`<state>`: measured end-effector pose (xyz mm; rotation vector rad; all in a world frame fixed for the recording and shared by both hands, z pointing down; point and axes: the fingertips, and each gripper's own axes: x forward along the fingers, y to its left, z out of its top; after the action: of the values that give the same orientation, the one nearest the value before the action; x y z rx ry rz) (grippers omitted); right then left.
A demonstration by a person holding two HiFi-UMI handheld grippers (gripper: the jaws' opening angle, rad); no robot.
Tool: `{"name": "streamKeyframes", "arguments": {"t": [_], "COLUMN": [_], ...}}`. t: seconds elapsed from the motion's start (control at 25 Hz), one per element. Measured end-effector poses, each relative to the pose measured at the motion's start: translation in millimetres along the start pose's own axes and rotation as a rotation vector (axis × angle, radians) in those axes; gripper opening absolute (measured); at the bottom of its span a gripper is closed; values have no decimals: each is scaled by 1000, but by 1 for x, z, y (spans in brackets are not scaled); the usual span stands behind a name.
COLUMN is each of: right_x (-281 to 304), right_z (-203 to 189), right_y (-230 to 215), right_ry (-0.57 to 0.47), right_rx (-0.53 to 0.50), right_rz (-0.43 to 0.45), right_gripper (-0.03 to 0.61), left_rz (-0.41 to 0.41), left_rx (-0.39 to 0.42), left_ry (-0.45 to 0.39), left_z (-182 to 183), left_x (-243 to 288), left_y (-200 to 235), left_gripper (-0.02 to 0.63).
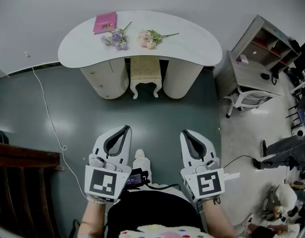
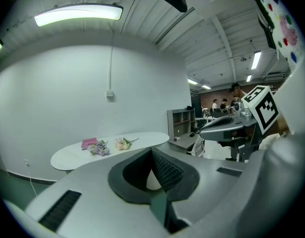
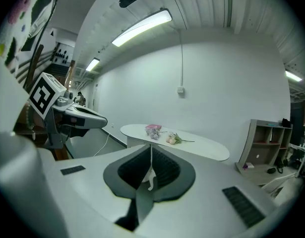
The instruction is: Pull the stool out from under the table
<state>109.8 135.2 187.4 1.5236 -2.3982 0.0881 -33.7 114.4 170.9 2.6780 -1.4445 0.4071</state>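
— Where's the stool [image 1: 145, 76]?
— Tucked under the white worktop [image 1: 192, 38], in the gap between its two rounded pedestals. Only the front of the seat and two curved legs show.
— And the tools?
— Both are well apart from it, side by side above the grey floor [image 1: 167, 118], pointing toward the worktop. The left tool [image 1: 126, 128] has its jaws pressed together with nothing between them. The right tool [image 1: 185, 132] is the same: closed and empty.
— Anything on the worktop?
— A pink book [image 1: 105, 22] lies near its left end. Just beside that are two flower bunches [image 1: 117, 37], one purple and one pale pink, above where the stool stands.
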Motion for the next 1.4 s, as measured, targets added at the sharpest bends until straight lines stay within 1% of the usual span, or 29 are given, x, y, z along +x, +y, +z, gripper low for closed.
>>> {"name": "streamKeyframes", "arguments": {"t": [0.36, 0.48, 0.6, 0.76, 0.92, 1.2, 1.4], "right_x": [87, 107, 120, 129, 138, 154, 165], "right_z": [25, 30, 31, 30, 38, 41, 41], "right_y": [-20, -20, -24, -29, -31, -35, -48], "right_ry": [16, 15, 20, 39, 18, 21, 23], "right_rx": [21, 27, 16, 5, 24, -20, -30], "right_rz": [-18, -16, -23, -31, -28, 45, 58], "right_gripper": [37, 37, 37, 37, 37, 37, 37], "left_rz": [-50, -67, -73, -68, -62, -45, -7], "left_rx": [14, 4, 13, -6, -15, -17, -35], "left_ry": [-3, -8, -8, -1, 1, -7, 10], "left_z": [18, 20, 21, 21, 22, 28, 25], "left_x": [65, 79, 89, 99, 107, 116, 120], "left_y": [64, 80, 91, 102, 105, 106, 110], "left_gripper": [17, 17, 17, 17, 17, 17, 17]}}
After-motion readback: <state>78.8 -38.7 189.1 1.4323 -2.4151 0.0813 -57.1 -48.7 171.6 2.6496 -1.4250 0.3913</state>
